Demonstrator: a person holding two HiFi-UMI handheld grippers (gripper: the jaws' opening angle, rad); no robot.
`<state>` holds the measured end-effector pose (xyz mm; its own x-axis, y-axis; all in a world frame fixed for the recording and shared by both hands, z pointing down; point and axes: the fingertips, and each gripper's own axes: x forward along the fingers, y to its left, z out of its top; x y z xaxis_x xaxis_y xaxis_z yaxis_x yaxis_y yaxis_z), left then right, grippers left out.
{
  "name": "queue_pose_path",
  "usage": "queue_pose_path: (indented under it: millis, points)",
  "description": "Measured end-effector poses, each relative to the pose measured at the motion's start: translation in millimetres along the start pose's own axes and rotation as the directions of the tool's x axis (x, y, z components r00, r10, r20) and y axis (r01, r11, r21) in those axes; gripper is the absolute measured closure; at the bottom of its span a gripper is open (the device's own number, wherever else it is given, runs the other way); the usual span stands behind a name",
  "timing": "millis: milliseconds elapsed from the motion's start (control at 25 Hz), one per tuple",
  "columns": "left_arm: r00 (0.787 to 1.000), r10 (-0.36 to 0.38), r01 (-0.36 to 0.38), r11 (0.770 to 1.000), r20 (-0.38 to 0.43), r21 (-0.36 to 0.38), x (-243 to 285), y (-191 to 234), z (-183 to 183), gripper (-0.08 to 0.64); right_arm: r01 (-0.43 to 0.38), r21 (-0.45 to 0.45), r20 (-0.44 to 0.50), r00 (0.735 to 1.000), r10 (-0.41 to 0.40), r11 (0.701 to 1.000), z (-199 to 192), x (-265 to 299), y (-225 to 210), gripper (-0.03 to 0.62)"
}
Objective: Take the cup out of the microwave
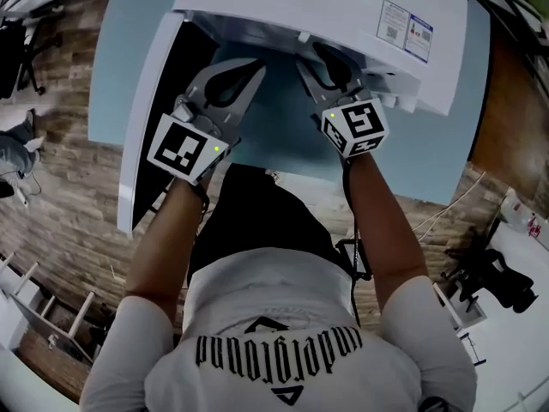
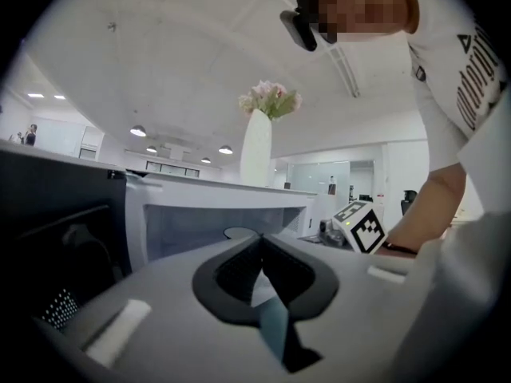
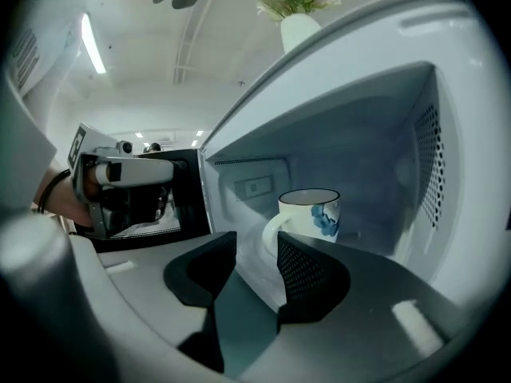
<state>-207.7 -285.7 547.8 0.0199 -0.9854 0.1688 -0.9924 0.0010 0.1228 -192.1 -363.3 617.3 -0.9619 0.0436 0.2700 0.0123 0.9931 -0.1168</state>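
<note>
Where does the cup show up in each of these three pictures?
Head view: not in it, hidden under the top of the microwave.
Left gripper view: cannot tell; only a pale oval shows inside.
Right gripper view: cup at centre, inside.
Shared landmark: the microwave.

Your cup (image 3: 310,214) sits in the microwave (image 3: 375,126), mid-frame; vase (image 3: 299,26) on top, door (image 1: 141,144) open at the left.

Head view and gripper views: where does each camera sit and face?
Head view: on the head, steeply down onto the microwave; torso, forearms, left gripper, right gripper.
Left gripper view: along its shut jaws toward the microwave; right arm.
Right gripper view: along open jaws at the cup inside; left gripper.
Both gripper views share the vase.
</note>
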Motion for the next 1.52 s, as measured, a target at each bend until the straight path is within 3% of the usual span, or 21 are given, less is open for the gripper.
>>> queue_pose_path:
  millis: [640, 760, 840, 1160, 1520]
  points:
    - [1.0, 0.014, -0.014, 1.0, 0.011, 0.0, 2, 7, -19, 0.509, -0.02, -0.005, 0.007, 1.0, 0.02, 1.0, -13, 42, -11, 0.454]
    - [1.0, 0.017, -0.017, 1.0, 0.006, 0.001, 0, 8, -21, 0.509, -0.028, -0.017, 0.011, 1.0, 0.029, 0.999, -12, 48, -10, 0.473]
    - [1.0, 0.018, -0.018, 1.0, 0.006, -0.001, 0, 8, -22, 0.509, -0.02, -0.033, 0.014, 1.0, 0.021, 0.999, -10, 51, -10, 0.52]
    - [1.0, 0.006, -0.006, 1.0, -0.004, -0.012, 1, 6, -24, 0.509, -0.021, -0.064, 0.057, 0.998, 0.025, 0.998, 2, 55, -9, 0.543]
    - [1.0, -0.007, 0.007, 1.0, -0.003, -0.015, 2, 1, -21, 0.509, -0.084, -0.039, 0.101, 0.991, 0.088, 0.996, 13, 44, -2, 0.545]
